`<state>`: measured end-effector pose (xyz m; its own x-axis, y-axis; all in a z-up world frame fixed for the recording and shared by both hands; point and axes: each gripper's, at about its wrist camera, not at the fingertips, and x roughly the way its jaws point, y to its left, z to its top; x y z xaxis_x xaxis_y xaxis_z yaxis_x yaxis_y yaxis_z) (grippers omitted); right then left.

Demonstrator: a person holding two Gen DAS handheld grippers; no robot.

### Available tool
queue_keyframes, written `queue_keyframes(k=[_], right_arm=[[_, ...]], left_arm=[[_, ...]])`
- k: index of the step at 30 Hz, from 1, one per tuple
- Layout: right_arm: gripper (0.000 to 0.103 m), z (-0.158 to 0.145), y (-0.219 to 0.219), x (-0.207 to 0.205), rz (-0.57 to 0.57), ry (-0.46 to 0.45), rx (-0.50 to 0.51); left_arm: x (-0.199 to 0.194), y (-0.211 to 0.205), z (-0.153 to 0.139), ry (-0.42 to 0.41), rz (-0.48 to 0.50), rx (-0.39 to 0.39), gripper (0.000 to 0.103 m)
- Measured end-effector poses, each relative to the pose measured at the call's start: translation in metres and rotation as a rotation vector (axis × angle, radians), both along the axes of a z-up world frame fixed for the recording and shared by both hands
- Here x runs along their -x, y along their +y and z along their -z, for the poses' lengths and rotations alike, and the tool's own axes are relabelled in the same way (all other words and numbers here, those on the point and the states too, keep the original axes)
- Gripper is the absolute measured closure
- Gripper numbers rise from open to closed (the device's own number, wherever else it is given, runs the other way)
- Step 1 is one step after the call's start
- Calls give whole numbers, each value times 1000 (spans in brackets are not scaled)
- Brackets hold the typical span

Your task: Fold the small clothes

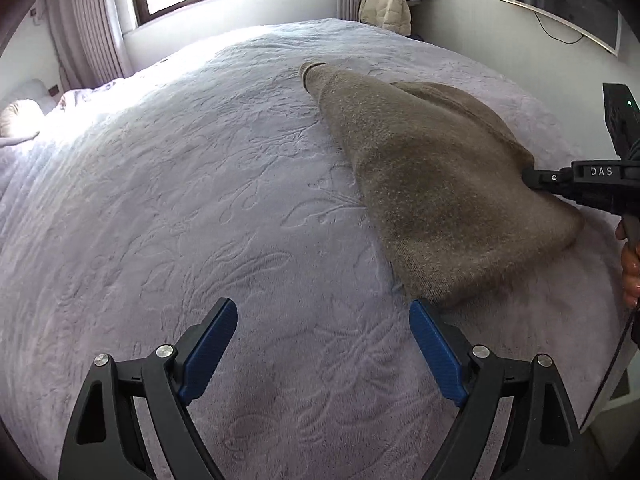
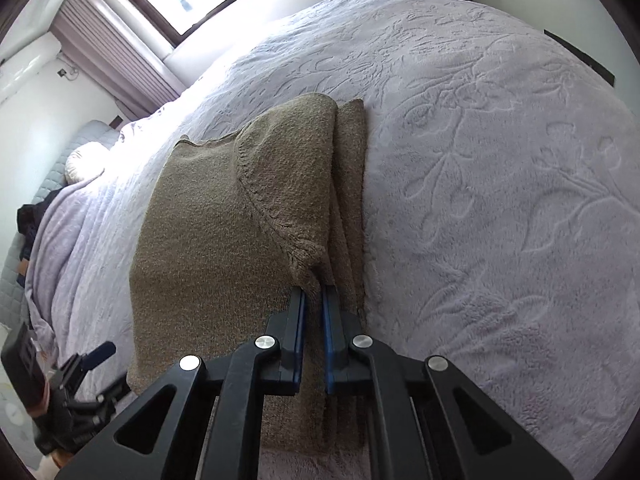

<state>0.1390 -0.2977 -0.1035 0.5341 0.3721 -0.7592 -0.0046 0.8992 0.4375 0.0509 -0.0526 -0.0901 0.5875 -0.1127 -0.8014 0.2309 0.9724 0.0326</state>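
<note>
While our right tongs (image 2: 313, 300) pinch a raised fold of the brown sweater (image 2: 224, 216), our left tongs (image 1: 323, 322) gape wide above the bed (image 1: 160, 200), left of it.

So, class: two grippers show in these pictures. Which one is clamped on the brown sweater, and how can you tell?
The right gripper: its blue pads are pinched on a fold of the brown knit sweater. The left gripper is spread wide over the lilac bedspread, holding nothing.

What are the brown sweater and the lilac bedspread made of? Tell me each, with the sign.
Brown sweater: apparently knitted wool or a blend; matte, visible stitches and ribbed seam. Lilac bedspread: likely plush synthetic fleece; soft nap, embossed floral pattern.
</note>
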Motion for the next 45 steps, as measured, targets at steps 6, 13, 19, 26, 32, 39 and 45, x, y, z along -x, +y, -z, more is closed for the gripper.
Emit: queue_keyframes(k=[6, 13, 19, 26, 32, 39, 45], right_arm=[[97, 0, 0, 5, 7, -5, 4], [97, 2, -6, 5, 4, -14, -11], [91, -2, -23, 11, -18, -6, -124], [52, -27, -51, -19, -21, -59, -225], [52, -16, -59, -80, -20, -43, -370], [76, 12, -49, -125, -40, 58, -387], [95, -28, -50, -94, -74, -130, -349]], left_arm=[[-1, 0, -3, 41, -20, 81, 14], [3, 5, -15, 10, -34, 93, 14], [-34, 9, -30, 75, -7, 280, 14], [-105, 1, -39, 86, -12, 361, 14], [-160, 8, -20, 137, -73, 384, 14], [-191, 16, 14, 247, -76, 551, 14], [-186, 3, 5, 196, -47, 498, 14]])
